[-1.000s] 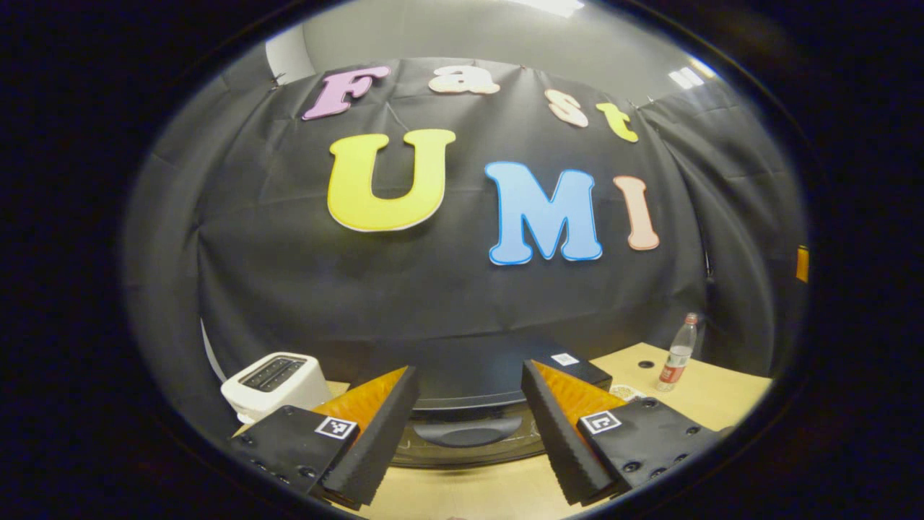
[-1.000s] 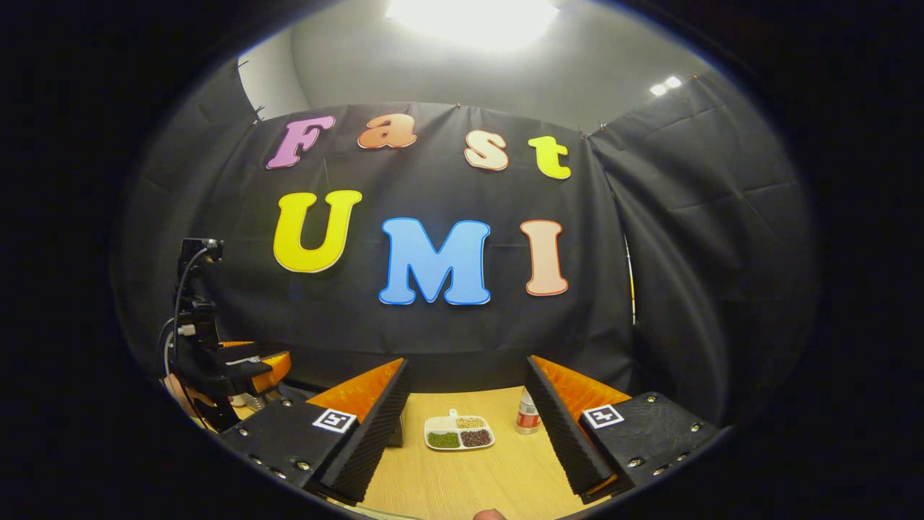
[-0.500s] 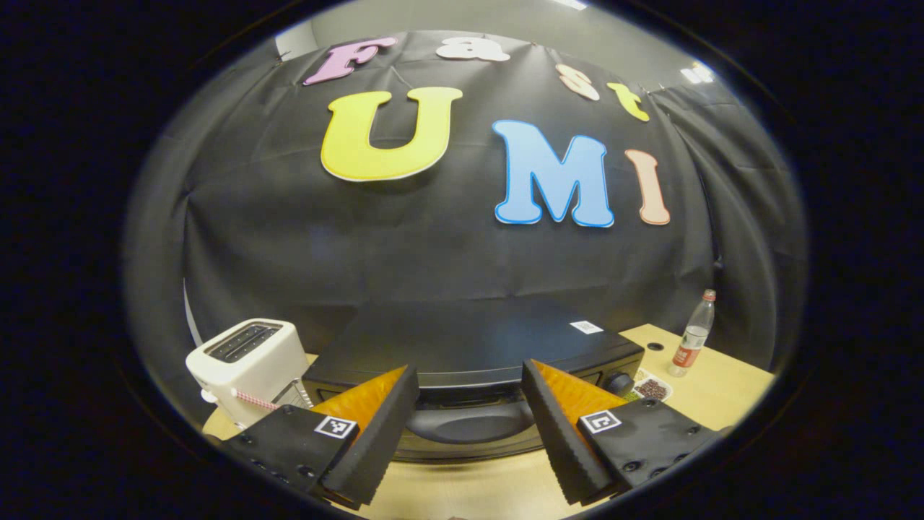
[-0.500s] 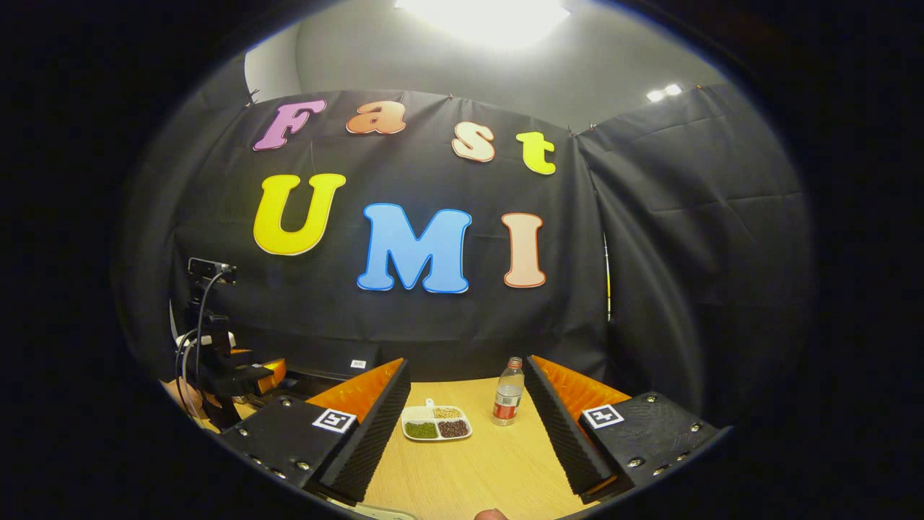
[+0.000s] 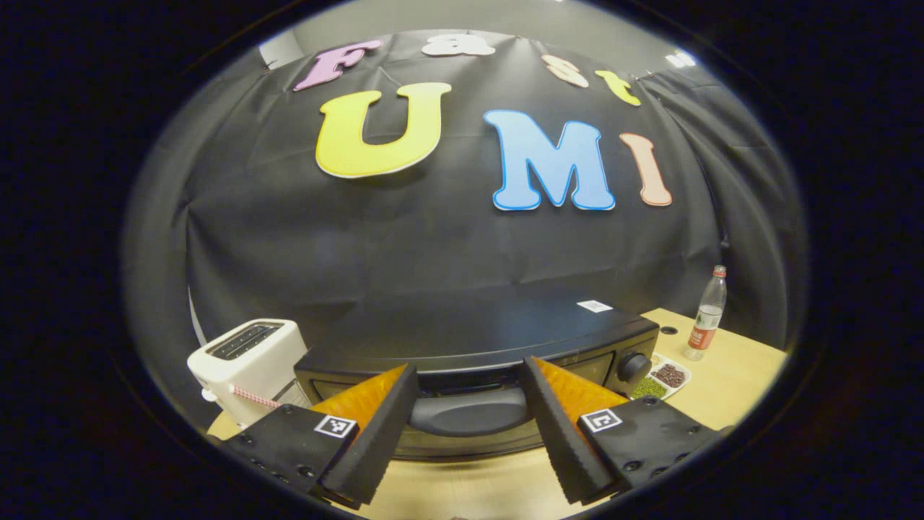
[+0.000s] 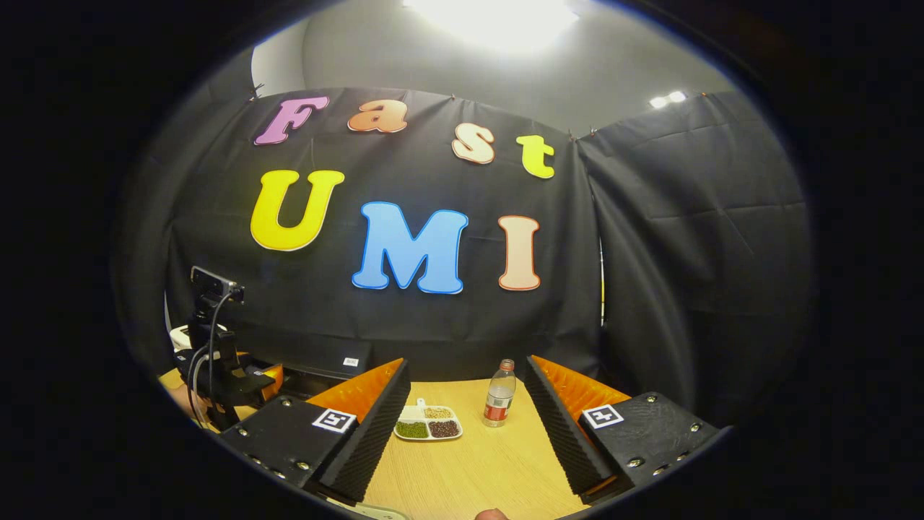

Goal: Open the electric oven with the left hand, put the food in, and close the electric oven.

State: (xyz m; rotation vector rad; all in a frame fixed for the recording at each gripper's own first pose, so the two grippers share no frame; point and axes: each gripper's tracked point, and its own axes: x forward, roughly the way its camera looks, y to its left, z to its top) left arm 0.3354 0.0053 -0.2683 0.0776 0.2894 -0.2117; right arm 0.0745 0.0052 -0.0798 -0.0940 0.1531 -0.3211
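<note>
Starting nearest in the left gripper view, the left gripper (image 5: 465, 426) is seen with its two fingers spread wide apart, nothing held between them. Just beyond and between the fingers, the oven's door handle (image 5: 469, 412) is framed, not touched by either finger. The black oven (image 5: 476, 336) is seen closed, standing on the wooden table (image 5: 722, 375) with its flat top bare apart from a small white sticker. A round knob (image 5: 634, 367) is seen at the oven's right front end. A white toaster (image 5: 245, 357) stands just beside the oven's left end. Past the oven's right end, a divided white tray (image 5: 660, 379) of beans and grains lies near the knob, and a plastic bottle (image 5: 706, 323) stands upright farther back, near the table's far edge by the cloth wall.

In the right gripper view, the right gripper (image 6: 462, 426) is likewise held with its fingers well apart and empty, over a bare stretch of table (image 6: 476, 469). Beyond the fingers the same tray (image 6: 427, 427) and bottle (image 6: 498, 395) are seen near each other but not touching, with open tabletop around them. At the far left of this view the left gripper's body (image 6: 216, 361) with its cables is seen from the side, and behind it a corner of the oven (image 6: 325, 357).
</note>
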